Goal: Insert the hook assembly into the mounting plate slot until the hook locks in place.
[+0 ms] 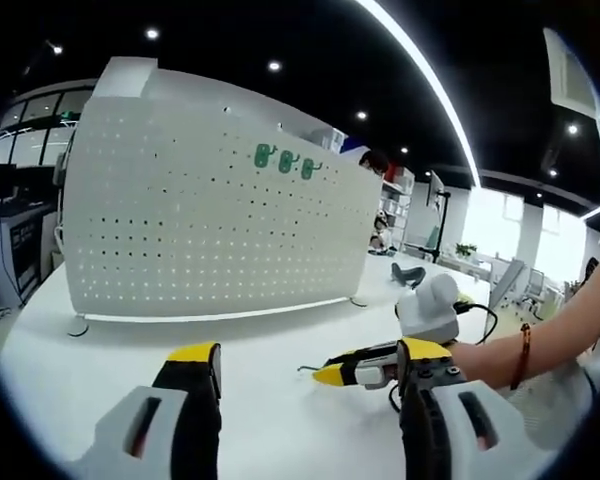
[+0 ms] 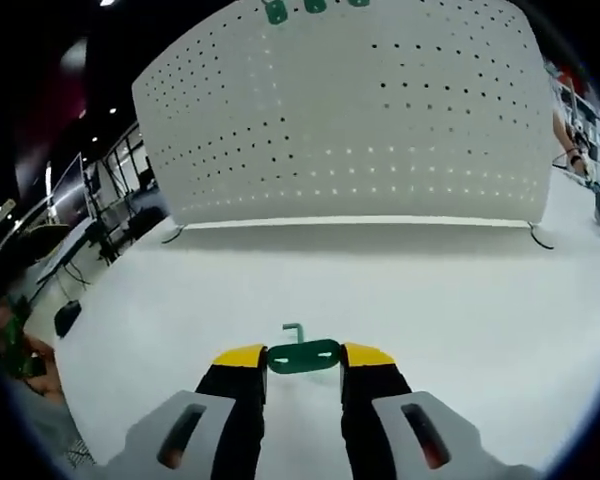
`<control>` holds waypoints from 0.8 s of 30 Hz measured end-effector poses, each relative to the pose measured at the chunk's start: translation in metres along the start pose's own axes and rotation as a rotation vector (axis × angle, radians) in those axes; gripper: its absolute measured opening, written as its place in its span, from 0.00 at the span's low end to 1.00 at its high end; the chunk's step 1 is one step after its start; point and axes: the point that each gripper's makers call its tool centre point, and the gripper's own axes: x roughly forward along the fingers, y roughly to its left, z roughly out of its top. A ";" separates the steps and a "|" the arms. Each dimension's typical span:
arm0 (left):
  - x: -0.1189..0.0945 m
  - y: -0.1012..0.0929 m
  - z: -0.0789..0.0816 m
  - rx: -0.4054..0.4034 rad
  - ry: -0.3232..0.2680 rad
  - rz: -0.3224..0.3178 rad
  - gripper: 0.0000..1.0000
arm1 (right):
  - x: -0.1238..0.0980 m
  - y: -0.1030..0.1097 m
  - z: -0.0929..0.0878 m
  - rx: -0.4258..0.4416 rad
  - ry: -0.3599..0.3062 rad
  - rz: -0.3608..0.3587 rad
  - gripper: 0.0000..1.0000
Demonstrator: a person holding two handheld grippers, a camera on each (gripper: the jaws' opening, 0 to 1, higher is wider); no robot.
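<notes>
My right gripper clamps a green hook low over the table, facing the pegboard; my left gripper hangs apart, holding nothing.

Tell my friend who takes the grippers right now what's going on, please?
Right gripper: shut on a green hook, low over the white table.
Left gripper: open, holding nothing.
White pegboard stands upright ahead; three green hooks already hang near its top.
Done: hook picked up.
Left: carry it to the pegboard and push it into the holes until it locks.
</notes>
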 end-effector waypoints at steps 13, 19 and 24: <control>-0.012 -0.010 0.002 0.028 0.002 0.005 0.72 | -0.021 0.015 0.015 0.192 -0.018 0.123 0.28; -0.020 -0.014 0.004 0.041 -0.003 0.014 0.71 | -0.031 0.023 0.007 0.230 0.014 0.169 0.28; -0.026 -0.017 0.004 0.044 -0.010 0.024 0.69 | -0.037 0.027 0.003 0.274 0.045 0.193 0.28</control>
